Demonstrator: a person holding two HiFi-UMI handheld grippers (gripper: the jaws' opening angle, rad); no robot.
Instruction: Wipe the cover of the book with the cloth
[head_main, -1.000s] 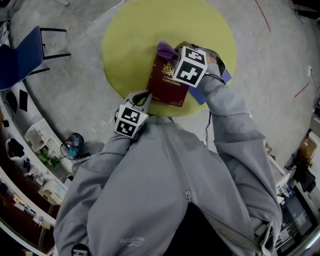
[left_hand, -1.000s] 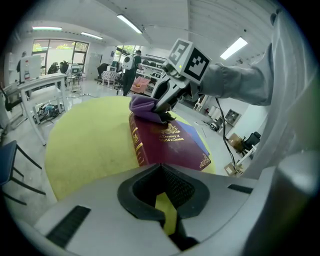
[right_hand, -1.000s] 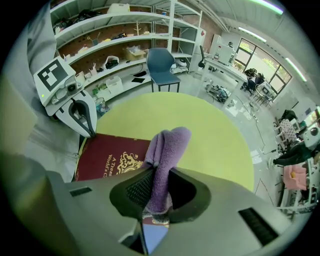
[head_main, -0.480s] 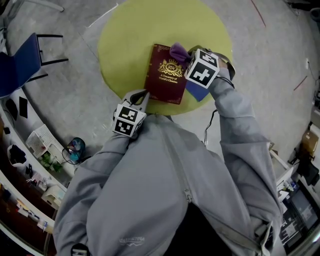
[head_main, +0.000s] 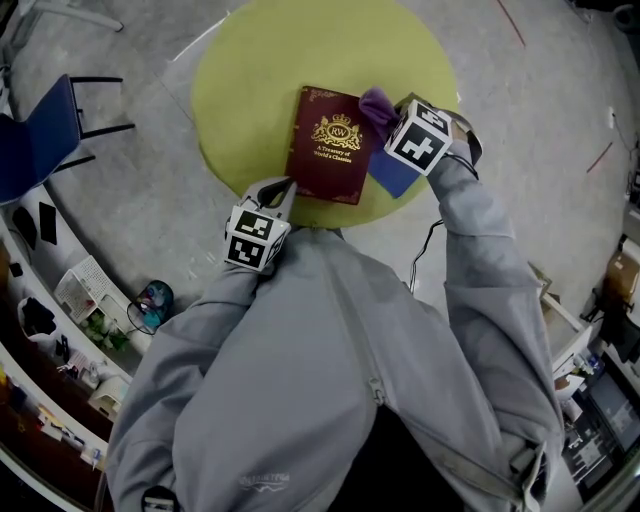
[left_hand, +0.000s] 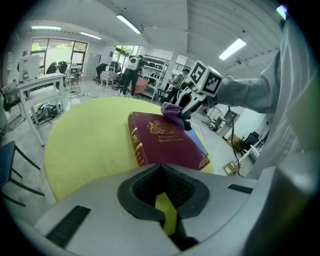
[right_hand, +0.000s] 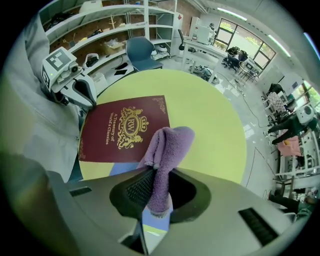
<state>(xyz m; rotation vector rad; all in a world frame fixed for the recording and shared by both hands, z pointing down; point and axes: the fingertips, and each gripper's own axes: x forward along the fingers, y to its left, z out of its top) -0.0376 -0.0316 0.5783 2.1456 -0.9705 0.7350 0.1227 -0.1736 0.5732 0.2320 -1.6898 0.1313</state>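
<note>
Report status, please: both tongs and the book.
Left tongs shut, empty, at table edge. Right tongs shut on purple cloth, at corner of book. Nothing blocks the book.

Purple cloth (head_main: 377, 103) at corner of maroon book (head_main: 327, 145)

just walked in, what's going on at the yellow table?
A person works with two hand-held grippers. The right hand-held gripper is shut on a purple cloth, at the far right corner of the red book on the table. The left hand-held gripper is shut and empty, by the book's near edge.
</note>
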